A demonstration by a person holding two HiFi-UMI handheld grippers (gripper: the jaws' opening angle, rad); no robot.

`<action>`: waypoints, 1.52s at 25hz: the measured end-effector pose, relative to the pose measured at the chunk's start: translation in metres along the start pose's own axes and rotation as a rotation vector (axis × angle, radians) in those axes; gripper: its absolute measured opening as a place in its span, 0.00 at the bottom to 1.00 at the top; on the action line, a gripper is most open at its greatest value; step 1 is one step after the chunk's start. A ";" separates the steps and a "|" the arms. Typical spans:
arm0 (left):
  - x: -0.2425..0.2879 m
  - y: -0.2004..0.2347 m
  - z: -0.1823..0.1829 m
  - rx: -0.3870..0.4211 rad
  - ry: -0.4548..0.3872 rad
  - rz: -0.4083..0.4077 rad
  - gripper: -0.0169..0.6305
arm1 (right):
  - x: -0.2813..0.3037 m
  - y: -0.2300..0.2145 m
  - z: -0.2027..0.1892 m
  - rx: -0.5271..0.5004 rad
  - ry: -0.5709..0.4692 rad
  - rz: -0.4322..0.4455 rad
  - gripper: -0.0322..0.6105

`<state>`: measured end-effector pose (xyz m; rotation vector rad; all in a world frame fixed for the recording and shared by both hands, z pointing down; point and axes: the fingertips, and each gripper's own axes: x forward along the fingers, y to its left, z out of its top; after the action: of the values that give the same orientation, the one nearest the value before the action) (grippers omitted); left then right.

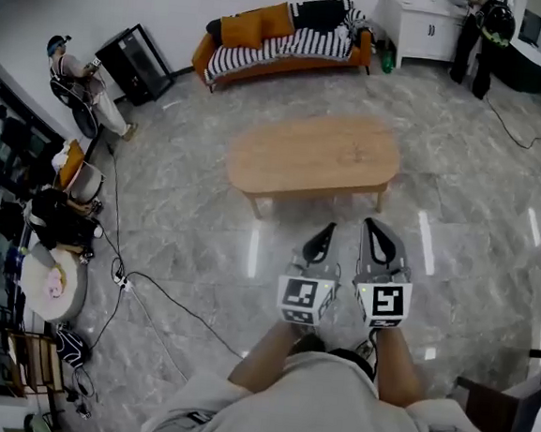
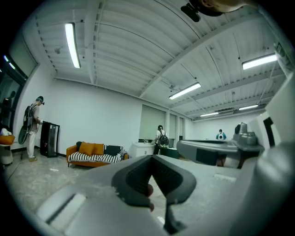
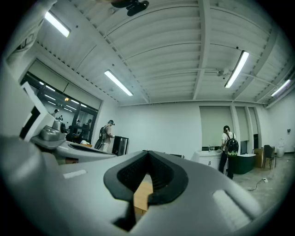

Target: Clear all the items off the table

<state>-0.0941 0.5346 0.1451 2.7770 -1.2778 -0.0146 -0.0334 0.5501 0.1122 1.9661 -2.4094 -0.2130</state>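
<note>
Both tools are held low in front of the person's body, side by side and just apart, tips aimed forward toward the tabletop [image 1: 314, 153]. Left tool [image 1: 329, 230]: jaws pressed together at the tips, nothing pinched; its own view shows the dark pads [image 2: 138, 177] meeting in a point, with a small reddish-brown patch showing through the gap behind them; can't tell what it is. Right tool [image 1: 370, 225]: jaws also pressed together at the tips, nothing held; in its own view a strip of light wood shows through the gap behind the pads [image 3: 159, 177]. Marker cubes [image 1: 302, 301] sit at the back of each tool, with bare forearms [image 1: 262, 365] behind them.

Tabletop is an oval of light wood on short legs, standing on the grey marble floor [image 1: 203, 233], ahead of the tools and well apart from them.

Beyond it against the far wall is an orange sofa [image 1: 265, 64] with orange cushions [image 1: 254, 26] and a black-and-white striped cover [image 1: 295, 45]. Right of the sofa is a white cabinet [image 1: 424, 26], and a person with a backpack [image 1: 484, 36] stands at it. At the far left wall another person [image 1: 80, 81] stands beside a black cabinet [image 1: 138, 62]. Cables [image 1: 151, 294] trail over the floor at left.
</note>
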 end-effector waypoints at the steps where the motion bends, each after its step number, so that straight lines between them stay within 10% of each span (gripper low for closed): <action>1: 0.002 0.000 -0.004 0.014 0.002 -0.002 0.06 | 0.000 -0.001 -0.004 0.007 -0.007 -0.002 0.06; 14: 0.028 0.079 0.001 0.032 0.023 -0.080 0.06 | 0.070 0.028 -0.001 0.052 -0.021 -0.082 0.06; 38: 0.259 0.172 -0.023 -0.081 0.122 0.065 0.06 | 0.290 -0.120 -0.060 0.167 0.028 0.087 0.06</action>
<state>-0.0545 0.2282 0.1886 2.6232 -1.3062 0.1036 0.0307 0.2380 0.1372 1.9056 -2.5646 0.0187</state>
